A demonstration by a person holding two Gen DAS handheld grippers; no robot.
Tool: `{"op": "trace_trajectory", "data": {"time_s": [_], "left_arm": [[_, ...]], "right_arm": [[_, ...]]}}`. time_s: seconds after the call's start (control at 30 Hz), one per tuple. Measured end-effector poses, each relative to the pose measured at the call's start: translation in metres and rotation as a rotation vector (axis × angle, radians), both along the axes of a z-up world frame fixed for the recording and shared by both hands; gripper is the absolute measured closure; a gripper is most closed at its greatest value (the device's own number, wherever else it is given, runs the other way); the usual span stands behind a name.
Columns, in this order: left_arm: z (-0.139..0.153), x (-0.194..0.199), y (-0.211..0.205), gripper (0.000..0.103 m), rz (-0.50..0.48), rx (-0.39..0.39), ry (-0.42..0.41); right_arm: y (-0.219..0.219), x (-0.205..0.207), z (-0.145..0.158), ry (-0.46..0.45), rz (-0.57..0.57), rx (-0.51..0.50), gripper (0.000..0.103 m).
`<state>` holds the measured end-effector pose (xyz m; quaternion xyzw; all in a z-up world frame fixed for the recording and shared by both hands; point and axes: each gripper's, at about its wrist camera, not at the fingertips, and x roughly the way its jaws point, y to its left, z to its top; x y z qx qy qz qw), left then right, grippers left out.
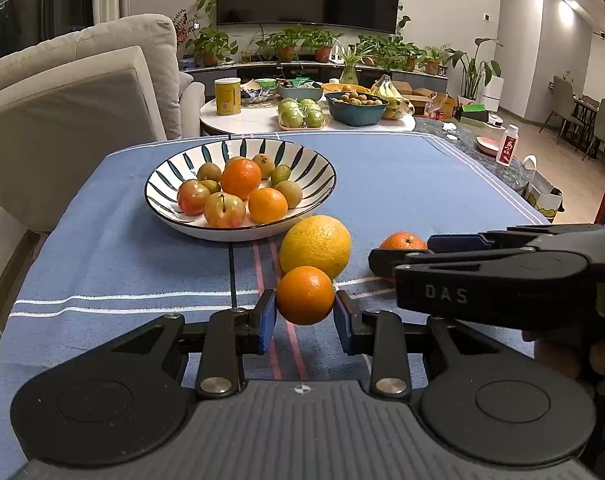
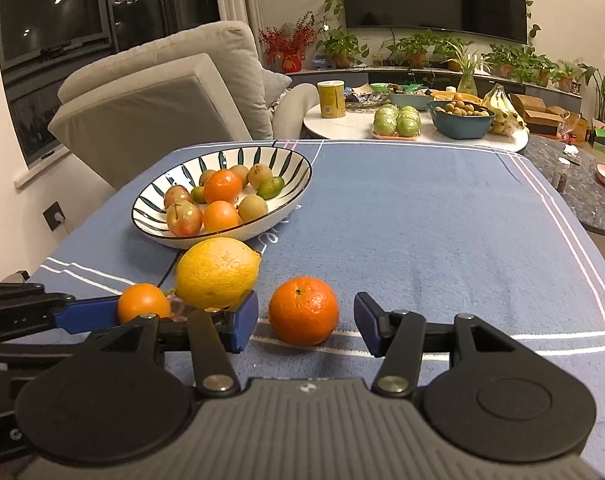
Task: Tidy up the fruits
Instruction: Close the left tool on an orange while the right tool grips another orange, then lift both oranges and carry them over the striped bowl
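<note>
My left gripper (image 1: 305, 312) is shut on a small orange (image 1: 305, 295), its blue pads pressing both sides just above the blue cloth. Right behind it lies a large yellow citrus (image 1: 316, 246). A striped bowl (image 1: 262, 151) farther back holds oranges, small apples and green-brown fruits. My right gripper (image 2: 306, 322) stands open, a tangerine (image 2: 304, 310) on the cloth between its fingers with gaps on both sides. In the right wrist view the left gripper (image 2: 142, 312) shows at the lower left with the small orange (image 2: 143, 303), beside the yellow citrus (image 2: 217, 273) and the bowl (image 2: 294, 172).
The blue tablecloth (image 2: 442, 232) stretches to the right and back. A beige armchair (image 1: 82, 100) stands at the left. Behind is a white round table (image 1: 254, 118) with a yellow can, green apples, a teal bowl and bananas. A dark marble table (image 2: 582, 196) lies to the right.
</note>
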<state>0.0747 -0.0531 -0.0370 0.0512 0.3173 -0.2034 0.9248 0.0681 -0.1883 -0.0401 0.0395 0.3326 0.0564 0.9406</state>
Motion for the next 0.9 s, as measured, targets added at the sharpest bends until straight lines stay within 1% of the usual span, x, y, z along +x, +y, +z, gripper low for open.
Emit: {"op": "trace_trajectory", "data": {"time_s": [0.17, 0.37, 0.63, 0.9], "left_arm": [[-0.002, 0.001, 0.001, 0.074, 0.009, 0.001, 0.012], [0.005, -0.004, 0.005, 0.074, 0.019, -0.013, -0.003], [0.026, -0.022, 0.013, 0.074, 0.025, -0.035, -0.066], [0.053, -0.036, 0.022, 0.074, 0.028, -0.065, -0.147]], "right_arm": [[0.002, 0.004, -0.004, 0.022, 0.005, -0.001, 0.024], [0.002, -0.004, 0.001, 0.011, -0.002, 0.01, 0.024], [0.009, -0.024, 0.023, -0.052, 0.002, 0.01, 0.024], [0.016, -0.038, 0.054, -0.153, 0.011, 0.009, 0.024]]}}
